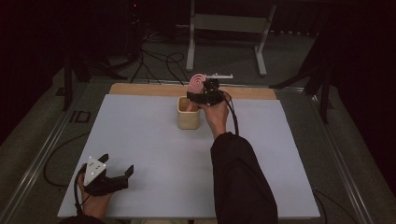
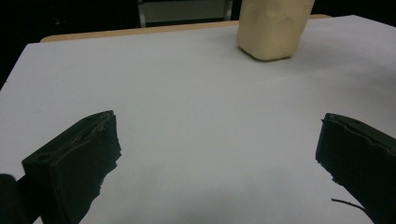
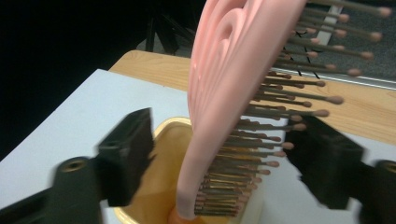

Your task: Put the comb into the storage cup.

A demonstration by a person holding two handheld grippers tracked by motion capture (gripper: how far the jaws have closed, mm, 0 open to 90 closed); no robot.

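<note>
Two grippers at a white table (image 1: 140, 140); right gripper (image 1: 201, 97) is above a cream cup (image 1: 188, 114) at the far middle of the table; left gripper (image 1: 117, 168) rests at the near left corner, well apart from the cup.

Pink hairbrush (image 3: 224, 93) stands handle-down in the cup (image 3: 159, 186), head up, bristles (image 3: 289, 98) toward the right jaw in the right gripper view; jaws of the right gripper stand wide on either side of the brush, a gap visible at the left jaw, the bristle tips near or touching the right jaw; no squeeze on the brush that I can see, so it appears released and leaning on the cup rim.

Left gripper's jaws (image 2: 217, 154) spread wide, nothing between them, bare table below; cup (image 2: 272, 28) ahead.

Step, as judged: the drop of the brush into the cup, at the release; next move calls for a straight lift of the right gripper up and back, clear of the bristles, so the brush does not snag and tip the cup.
</note>
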